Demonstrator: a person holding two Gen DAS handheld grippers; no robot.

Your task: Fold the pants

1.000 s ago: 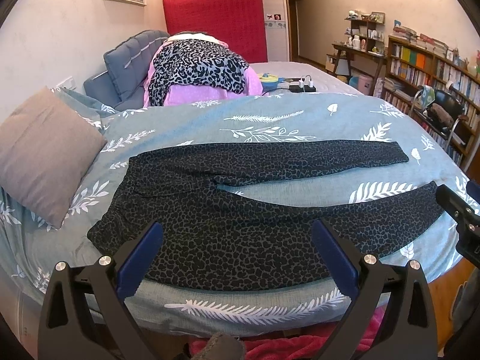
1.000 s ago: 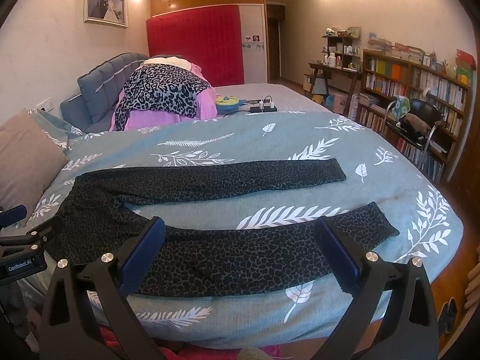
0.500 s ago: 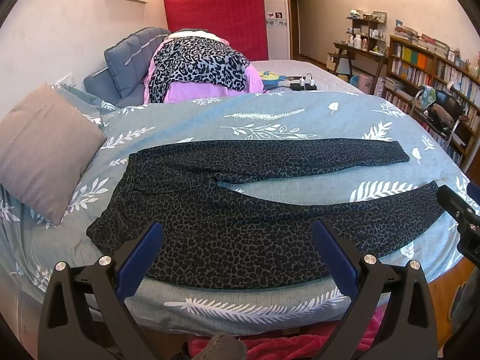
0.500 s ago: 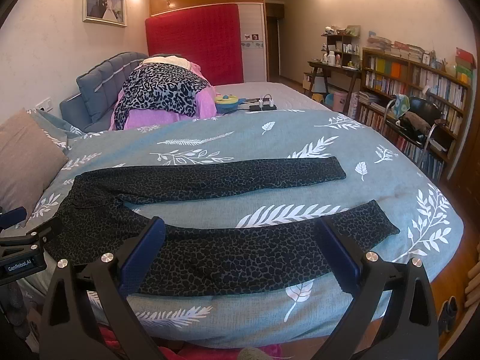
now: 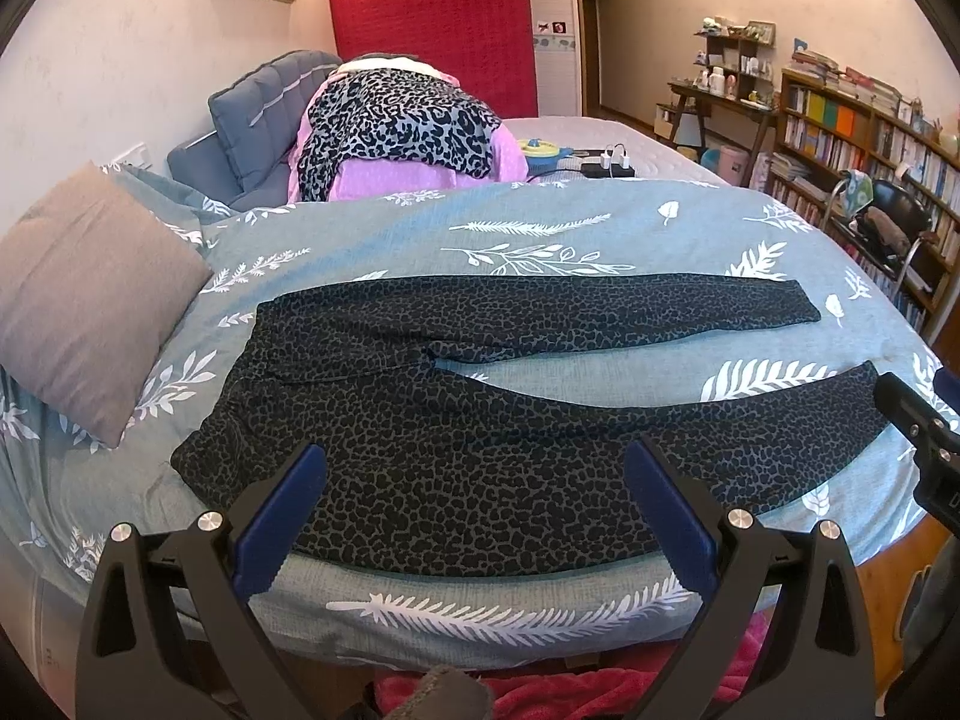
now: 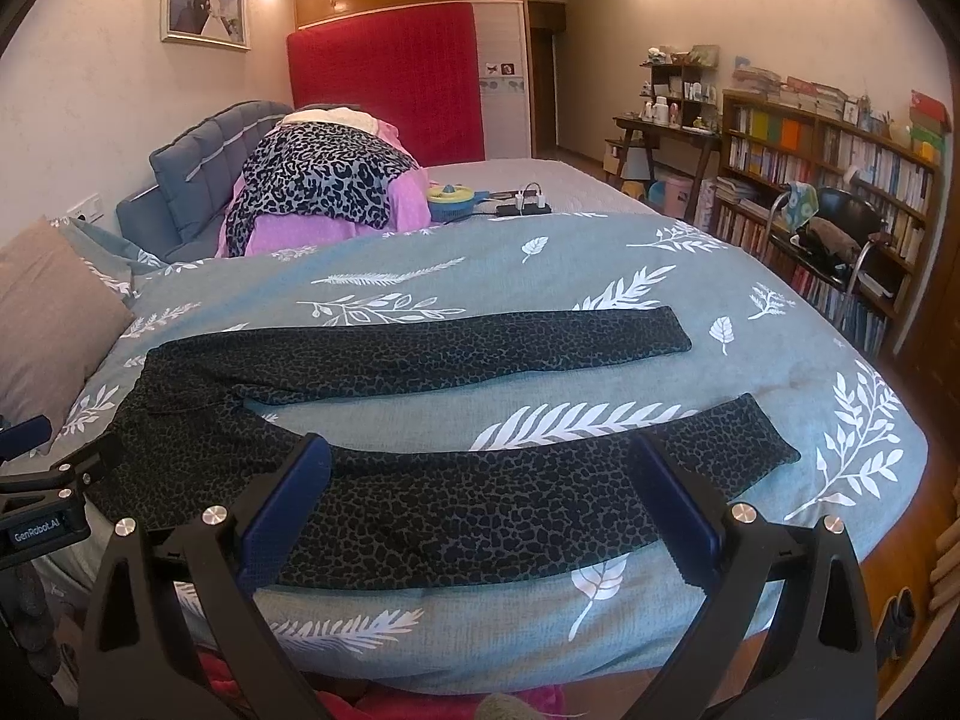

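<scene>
Dark leopard-print pants (image 5: pixel 456 408) lie flat on the bed, waist to the left, the two legs spread apart and running right. They also show in the right wrist view (image 6: pixel 420 480). My left gripper (image 5: pixel 474 510) is open and empty, held above the near edge of the pants by the seat and near leg. My right gripper (image 6: pixel 480 504) is open and empty above the near leg. The right gripper's body shows at the right edge of the left wrist view (image 5: pixel 918 438).
The bed has a grey-blue leaf-print duvet (image 5: pixel 540 228). A brown pillow (image 5: pixel 84 294) lies at the left. A pile of pink and leopard clothes (image 5: pixel 396 126) sits at the far side. A bookshelf (image 6: pixel 840 180) and a chair (image 6: pixel 834 234) stand at the right.
Both grippers have drifted slightly, with the view shifting a little; the pants have not moved and both grippers stay open.
</scene>
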